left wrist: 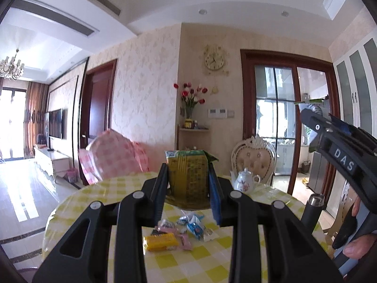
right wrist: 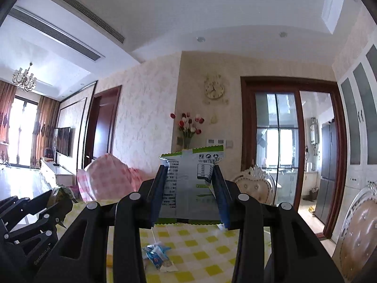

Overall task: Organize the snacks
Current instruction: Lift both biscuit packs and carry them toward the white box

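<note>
Both packets stand upright above the candies on the table: left gripper clamps the yellow packet, right gripper the white packet, probably higher.

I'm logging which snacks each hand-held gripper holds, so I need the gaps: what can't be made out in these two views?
- Green packet, left wrist view: print blurred, brand unreadable; its bottom sits behind the left hand-held gripper.
- White packet, right wrist view: only the back shows, text too small; sides covered by the right hand-held gripper.
- Candies on the table: wrappers too small to read; several hidden behind gripper frames.
</note>
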Demonstrator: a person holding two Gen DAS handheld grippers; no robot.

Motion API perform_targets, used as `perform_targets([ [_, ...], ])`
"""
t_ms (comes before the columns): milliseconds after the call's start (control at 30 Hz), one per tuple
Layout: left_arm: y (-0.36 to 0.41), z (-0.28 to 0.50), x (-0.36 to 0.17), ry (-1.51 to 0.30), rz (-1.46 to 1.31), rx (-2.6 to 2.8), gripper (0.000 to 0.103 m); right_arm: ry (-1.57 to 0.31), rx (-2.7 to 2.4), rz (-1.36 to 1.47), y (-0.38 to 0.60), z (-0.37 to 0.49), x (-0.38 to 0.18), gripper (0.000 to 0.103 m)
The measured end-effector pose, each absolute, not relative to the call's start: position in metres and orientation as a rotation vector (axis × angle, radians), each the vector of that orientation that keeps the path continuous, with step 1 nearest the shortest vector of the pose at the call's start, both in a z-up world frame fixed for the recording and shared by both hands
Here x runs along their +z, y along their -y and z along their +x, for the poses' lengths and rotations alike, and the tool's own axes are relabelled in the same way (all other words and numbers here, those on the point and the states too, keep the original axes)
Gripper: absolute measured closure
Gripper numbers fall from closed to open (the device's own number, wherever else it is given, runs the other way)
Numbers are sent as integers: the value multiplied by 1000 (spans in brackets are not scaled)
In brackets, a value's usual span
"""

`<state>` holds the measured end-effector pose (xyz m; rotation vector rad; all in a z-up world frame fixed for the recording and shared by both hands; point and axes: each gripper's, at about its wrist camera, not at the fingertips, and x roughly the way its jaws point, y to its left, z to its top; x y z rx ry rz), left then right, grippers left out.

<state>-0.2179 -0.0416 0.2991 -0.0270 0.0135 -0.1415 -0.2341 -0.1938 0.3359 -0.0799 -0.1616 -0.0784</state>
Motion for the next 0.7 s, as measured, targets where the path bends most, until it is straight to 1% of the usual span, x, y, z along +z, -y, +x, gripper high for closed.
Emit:
perform_targets([
  [333,1,-262,325,70,-51,-94,71,235,-25,-123,153,-268,365,64],
  [700,-59,-285,324,93,-106,-12,71,243,69,-179,91,-271,369,64],
])
